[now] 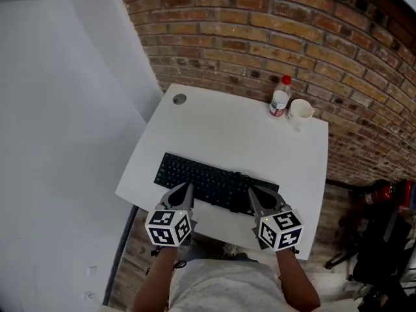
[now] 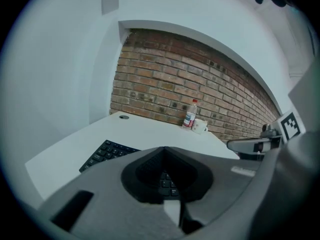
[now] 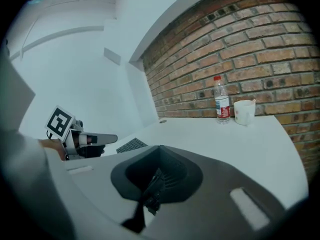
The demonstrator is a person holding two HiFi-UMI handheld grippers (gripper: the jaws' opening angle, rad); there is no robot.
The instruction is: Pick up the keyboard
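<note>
A black keyboard (image 1: pixel 211 181) lies across the near part of a white desk (image 1: pixel 227 129). My left gripper (image 1: pixel 188 188) hovers at the keyboard's near edge, left of its middle, with its jaws shut and nothing between them. Shut and empty too, my right gripper (image 1: pixel 253 194) is over the keyboard's near right part. Whether either touches the keys I cannot tell. In the left gripper view the keyboard (image 2: pixel 106 154) shows past the closed left gripper (image 2: pixel 165 150), with the right gripper (image 2: pixel 252 145) off to the right. The right gripper view shows the right gripper (image 3: pixel 160 149), a keyboard corner (image 3: pixel 131 145) and the left gripper (image 3: pixel 85 140).
A plastic bottle with a red cap (image 1: pixel 280 97) and a white cup (image 1: pixel 300 111) stand at the desk's far right corner by the brick wall (image 1: pixel 273 31). A round cable hole (image 1: pixel 179 99) is at the far left. Dark chair parts (image 1: pixel 377 239) sit on the floor to the right.
</note>
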